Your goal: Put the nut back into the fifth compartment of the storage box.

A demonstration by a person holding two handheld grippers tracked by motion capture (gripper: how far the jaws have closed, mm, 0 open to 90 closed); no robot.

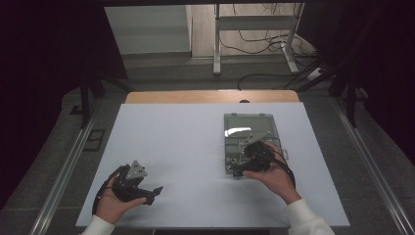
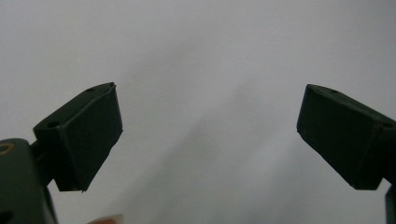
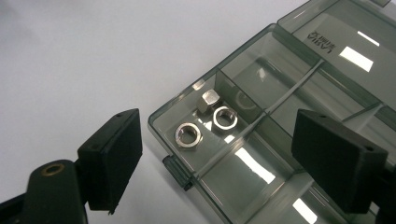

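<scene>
two handheld grippers over a white table, clear parts box on the right side

the white table (image 1: 195,147) takes up most of the high view, with a wooden edge (image 1: 210,96) showing at the far end. a smoky clear compartment box (image 1: 249,128) lies open toward the right, lid flipped back away from the person. the left gripper (image 1: 147,193) sits in the left hand (image 1: 111,203) near the front left of the table, jaws spread wide, with bare table between them in its own view (image 2: 210,135). the right gripper (image 1: 240,169) hangs over the near edge of the box, jaws also wide and holding nothing. in the right gripper view three silver hex nuts (image 3: 205,119) sit together in the box's corner compartment, two flat and one tipped on its side, by the dark latch (image 3: 177,170).
</scene>
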